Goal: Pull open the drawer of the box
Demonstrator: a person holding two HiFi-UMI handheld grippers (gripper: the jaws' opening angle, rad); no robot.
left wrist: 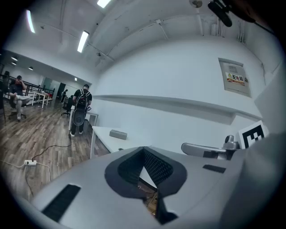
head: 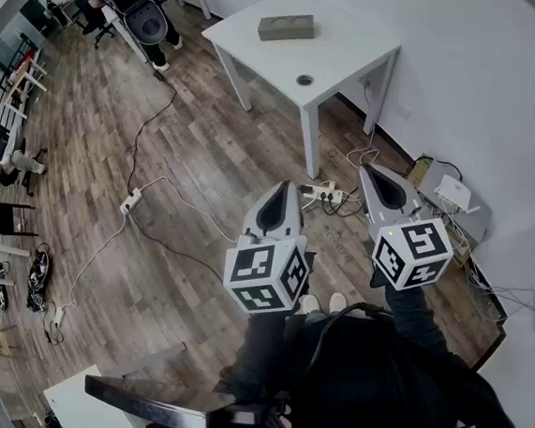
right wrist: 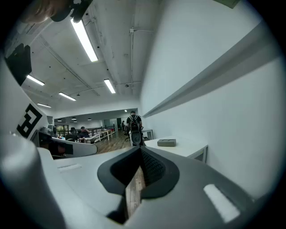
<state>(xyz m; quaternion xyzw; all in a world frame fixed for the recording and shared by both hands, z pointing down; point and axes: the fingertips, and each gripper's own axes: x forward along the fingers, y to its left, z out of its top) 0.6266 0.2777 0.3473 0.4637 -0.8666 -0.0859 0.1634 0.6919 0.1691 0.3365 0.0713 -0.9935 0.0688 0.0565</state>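
step: walk-in, pull not begun | box on far tabletop, well apart from you; drawer too small to tell | left gripper, right gripper both clenched on nothing, held up in carry pose | release one before reaching the drawer

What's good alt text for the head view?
Seen from above, a person holds the left gripper and right gripper, both shut and empty, pointed toward a white table across a wood floor. A grey box sits on the table, well clear of both; cables trail over the floor.
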